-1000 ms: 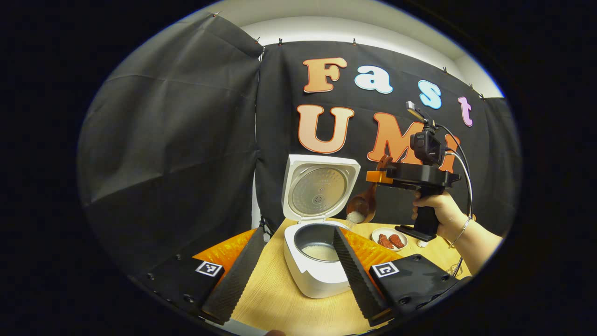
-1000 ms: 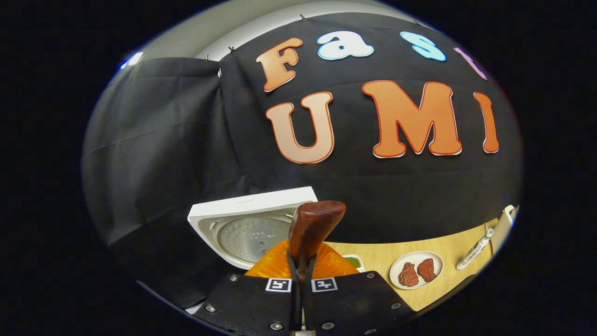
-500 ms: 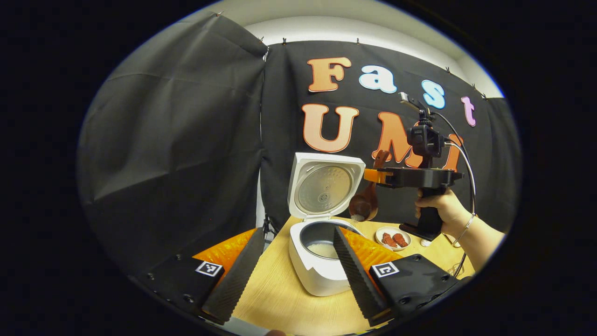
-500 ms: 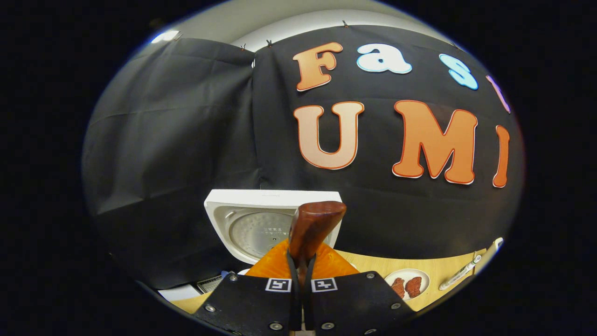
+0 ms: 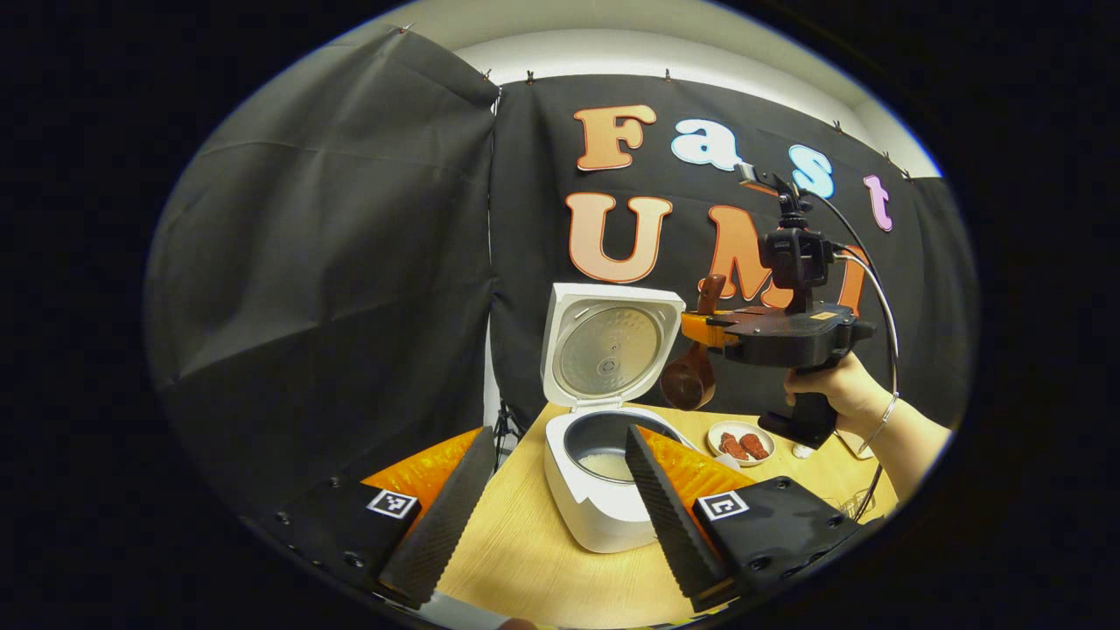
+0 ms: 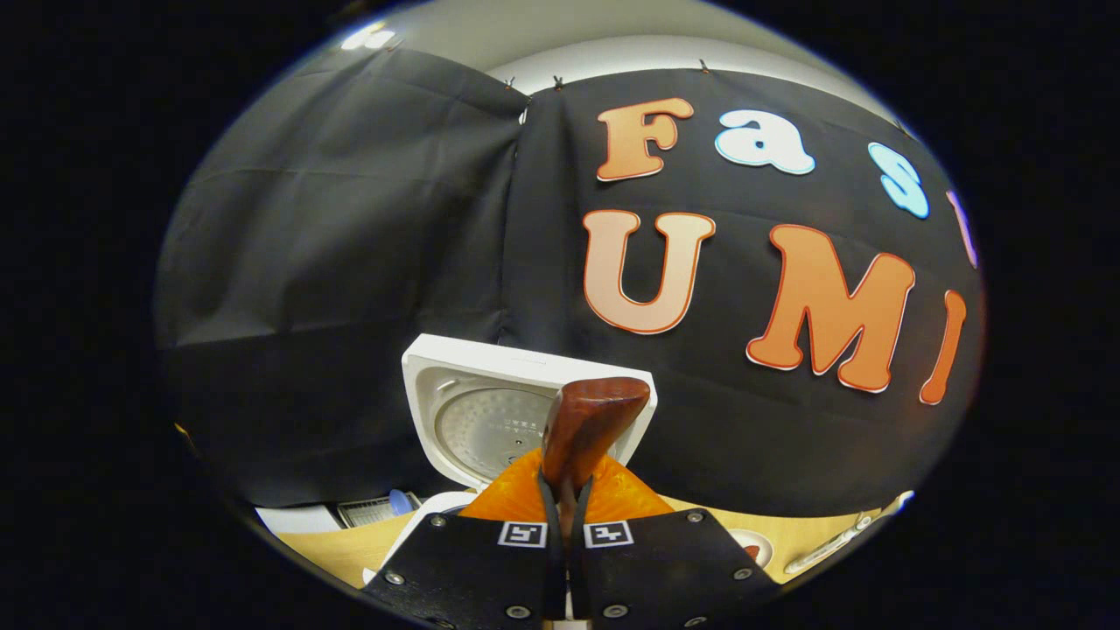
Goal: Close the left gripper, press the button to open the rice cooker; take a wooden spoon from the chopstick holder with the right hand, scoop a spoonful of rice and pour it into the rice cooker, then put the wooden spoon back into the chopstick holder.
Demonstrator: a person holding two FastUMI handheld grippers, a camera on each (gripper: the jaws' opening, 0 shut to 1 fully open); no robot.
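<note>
The white rice cooker (image 5: 595,516) stands on the wooden table with its lid (image 5: 610,350) up, and white rice lies in the inner pot (image 5: 602,464). My left gripper (image 5: 558,432) is open in front of it, one finger on each side of the pot. Above the pot's right rim my right gripper (image 5: 700,328) is shut on the wooden spoon's handle. The spoon's bowl (image 5: 689,385) hangs down with no rice showing on it. In the right gripper view the right gripper (image 6: 566,490) clamps the spoon (image 6: 591,424), with the lid (image 6: 490,420) behind it.
A small plate with red meat pieces (image 5: 739,442) sits right of the cooker, below the hand (image 5: 831,389) holding the right gripper. A white pen-like stick (image 6: 840,538) lies at the table's right edge. Small items (image 6: 376,509) lie left of the cooker.
The rice on the spoon's bowl has gone and the heap in the pot remains. The right gripper has risen a little and turned with the spoon. My left gripper stays open.
</note>
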